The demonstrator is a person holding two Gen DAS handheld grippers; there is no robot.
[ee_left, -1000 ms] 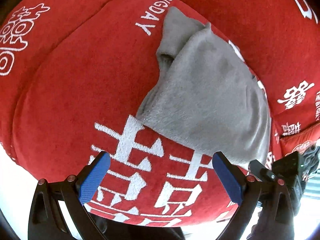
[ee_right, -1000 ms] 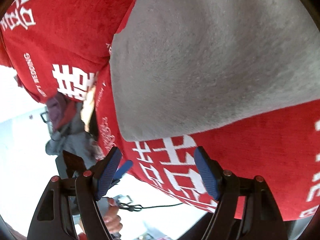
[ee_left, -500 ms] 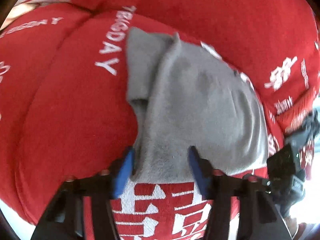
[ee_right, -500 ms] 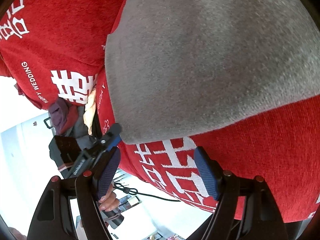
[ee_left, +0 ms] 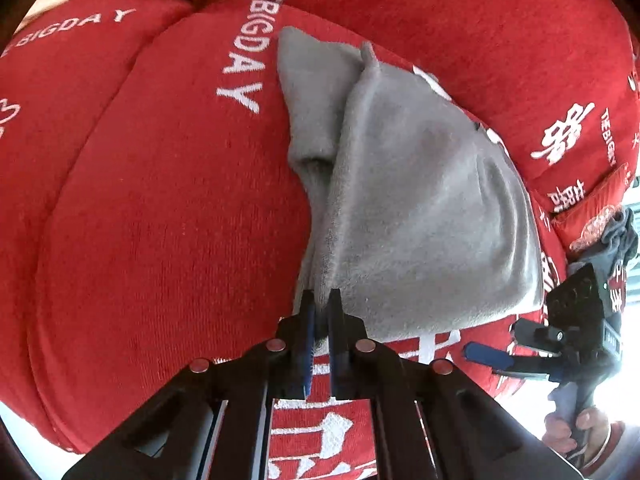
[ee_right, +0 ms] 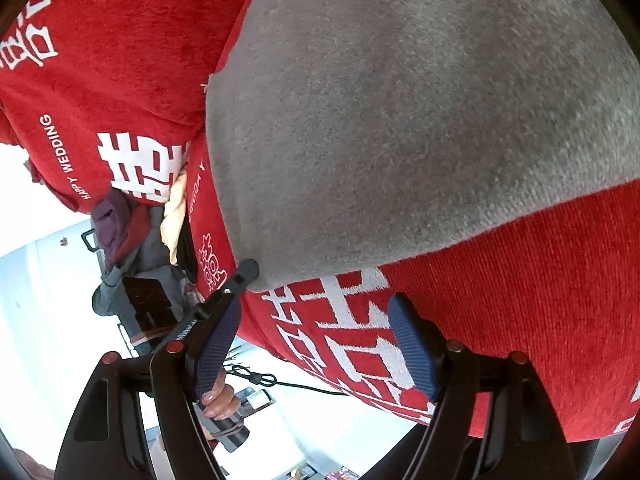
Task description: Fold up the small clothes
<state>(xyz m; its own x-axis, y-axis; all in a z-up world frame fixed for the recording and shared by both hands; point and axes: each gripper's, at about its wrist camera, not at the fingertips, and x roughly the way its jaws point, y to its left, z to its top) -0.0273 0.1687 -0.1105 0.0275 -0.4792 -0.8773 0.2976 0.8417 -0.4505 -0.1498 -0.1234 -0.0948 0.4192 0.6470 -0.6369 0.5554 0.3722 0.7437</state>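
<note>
while my left gripper (ee_left: 322, 312) pinches the near corner of the grey garment (ee_left: 420, 208), the cloth lies partly folded on a red cushion (ee_left: 160, 200) printed with white lettering. my right gripper (ee_right: 316, 344) hangs spread apart and empty just off the garment's near edge, over the cushion's front

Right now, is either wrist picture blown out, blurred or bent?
Left wrist view: sharp; glare at bottom right beyond the right gripper; grey cloth evenly lit. Right wrist view: sharp; floor overexposed; cushion bulges from fisheye.
</note>
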